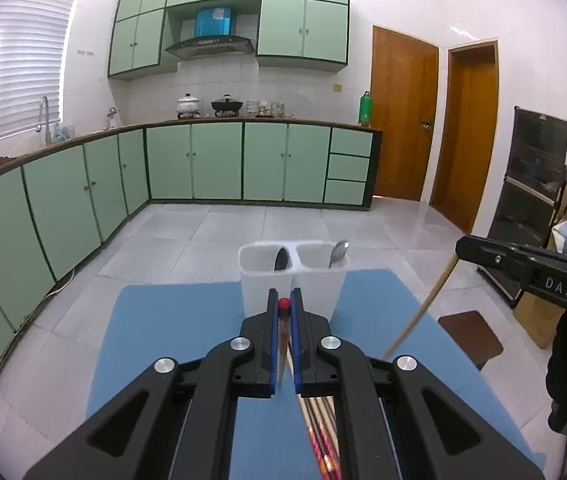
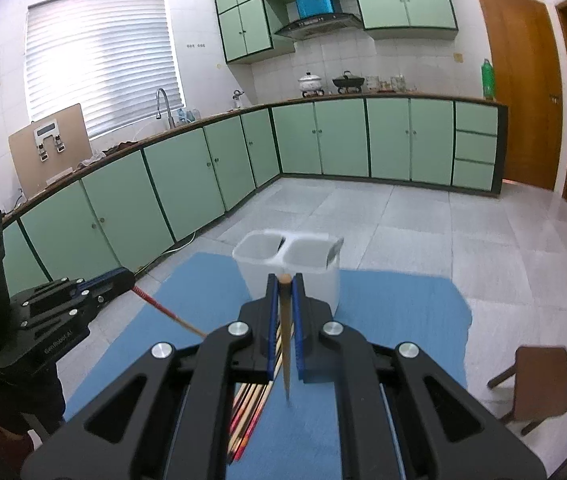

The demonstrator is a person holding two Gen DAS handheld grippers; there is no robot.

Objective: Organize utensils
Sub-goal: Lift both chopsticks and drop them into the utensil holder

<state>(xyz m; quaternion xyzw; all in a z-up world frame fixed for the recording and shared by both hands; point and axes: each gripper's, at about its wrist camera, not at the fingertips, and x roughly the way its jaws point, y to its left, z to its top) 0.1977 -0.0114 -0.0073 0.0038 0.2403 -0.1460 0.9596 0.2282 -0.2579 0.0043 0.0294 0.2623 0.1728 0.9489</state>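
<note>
1. While I hold both tools above the blue mat (image 1: pixel 187 320), my left gripper (image 1: pixel 284 312) is pinched tight on a red-tipped chopstick (image 1: pixel 284 322), its red end showing between the blue pads (image 1: pixel 271 344).
2. My right gripper (image 2: pixel 285 286) is clamped just as narrowly on a plain wooden chopstick (image 2: pixel 285 320), which runs down between its jaws and tapers to a blurred point over the mat (image 2: pixel 383 320).
3. From the left wrist view, the right gripper (image 1: pixel 463 246) shows at the right edge with its wooden chopstick (image 1: pixel 423 304) slanting down from it.
4. From the right wrist view, the left gripper (image 2: pixel 125 278) sits at the left edge, and its red chopstick (image 2: pixel 163 310) angles down toward the mat.
5. More chopsticks (image 1: pixel 319 432), red-patterned and wooden, lie bundled on the mat below my tools (image 2: pixel 249 412).
6. Straight ahead of both grippers, a white two-compartment utensil holder (image 1: pixel 283 284) stands on the far part of the mat (image 2: pixel 303 280).
7. A dark spoon (image 1: pixel 281 260) leans in its left compartment and a silver spoon (image 1: pixel 339 252) in its right.
8. A brown stool (image 2: pixel 539 380) stands on the tiled floor (image 1: pixel 243 224) right of the mat.
</note>
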